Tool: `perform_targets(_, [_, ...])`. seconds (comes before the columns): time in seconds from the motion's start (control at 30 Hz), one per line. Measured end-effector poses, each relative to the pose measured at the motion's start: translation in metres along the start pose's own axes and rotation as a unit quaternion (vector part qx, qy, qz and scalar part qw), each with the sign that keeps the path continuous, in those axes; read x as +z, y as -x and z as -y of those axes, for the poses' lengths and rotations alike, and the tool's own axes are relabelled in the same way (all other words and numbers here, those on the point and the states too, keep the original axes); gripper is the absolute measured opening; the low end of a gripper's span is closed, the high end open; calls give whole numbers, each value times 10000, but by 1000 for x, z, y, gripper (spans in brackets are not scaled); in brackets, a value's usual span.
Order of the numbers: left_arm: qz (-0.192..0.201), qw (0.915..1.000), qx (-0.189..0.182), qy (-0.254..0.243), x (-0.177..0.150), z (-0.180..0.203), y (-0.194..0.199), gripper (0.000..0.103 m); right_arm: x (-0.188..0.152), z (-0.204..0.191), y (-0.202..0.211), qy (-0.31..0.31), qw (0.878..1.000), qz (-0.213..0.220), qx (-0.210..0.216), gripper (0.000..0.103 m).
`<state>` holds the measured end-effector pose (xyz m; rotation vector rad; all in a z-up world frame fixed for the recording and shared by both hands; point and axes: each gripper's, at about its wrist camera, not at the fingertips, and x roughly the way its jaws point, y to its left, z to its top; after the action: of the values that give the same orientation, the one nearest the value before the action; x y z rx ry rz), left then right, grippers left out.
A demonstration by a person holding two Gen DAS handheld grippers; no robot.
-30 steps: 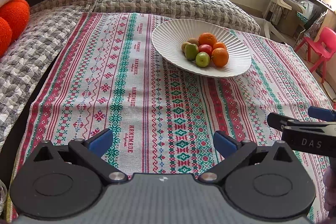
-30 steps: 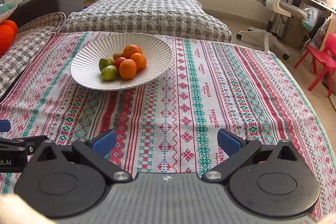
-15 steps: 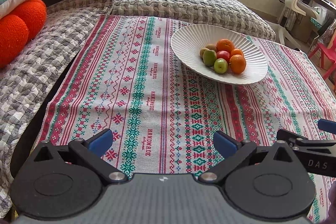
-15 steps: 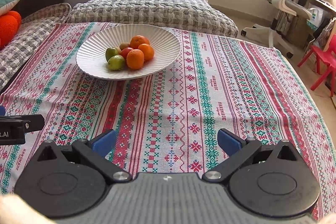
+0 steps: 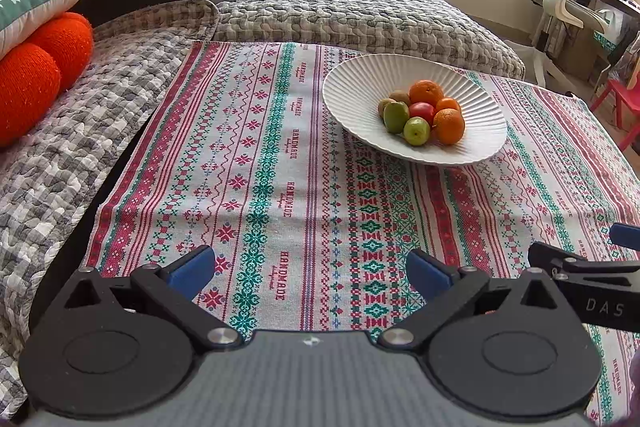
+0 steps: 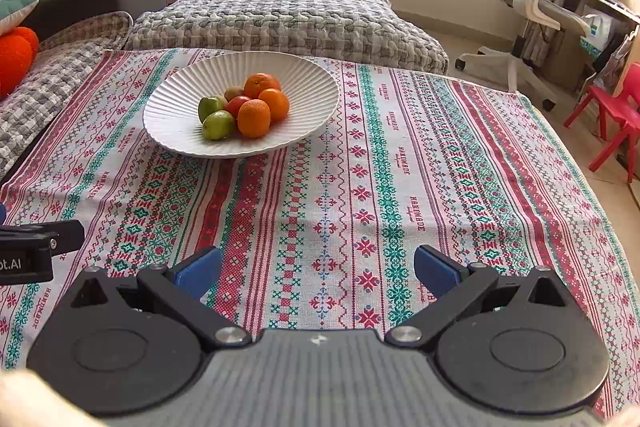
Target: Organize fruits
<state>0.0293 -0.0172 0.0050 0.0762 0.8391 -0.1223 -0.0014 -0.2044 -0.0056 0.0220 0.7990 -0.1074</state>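
Both tools wide and empty over the tablecloth (image 6: 360,187): left tool (image 5: 312,269) has the fruit (image 5: 424,117) in the white bowl (image 5: 352,95) ahead-right, right tool (image 6: 318,271) ahead-left.

White ribbed plate (image 6: 168,115), orange, green and red fruit (image 6: 244,107) piled on it, cloth (image 6: 360,195) striped in red, green and white cross-stitch, grey checked quilt (image 5: 60,155), bright orange cushion (image 5: 36,75), red chair (image 6: 612,115)
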Motion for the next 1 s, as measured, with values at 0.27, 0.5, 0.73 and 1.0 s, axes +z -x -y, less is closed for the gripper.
perform_targets(0.27, [14, 9999, 77, -103, 0, 3, 0, 95, 1, -3, 0, -2, 10000, -7, 36, 103])
perform_targets(0.5, [5, 9999, 122, -122, 0, 5, 0, 95, 1, -3, 1, -5, 10000, -10, 64, 103])
perform_targets(0.73, [1, 9998, 144, -127, 0, 4, 0, 95, 1, -4, 1, -13, 10000, -8, 58, 103])
perform_targets(1.0, [1, 9998, 161, -116, 0, 2, 0, 95, 1, -6, 2, -7, 10000, 8, 74, 103])
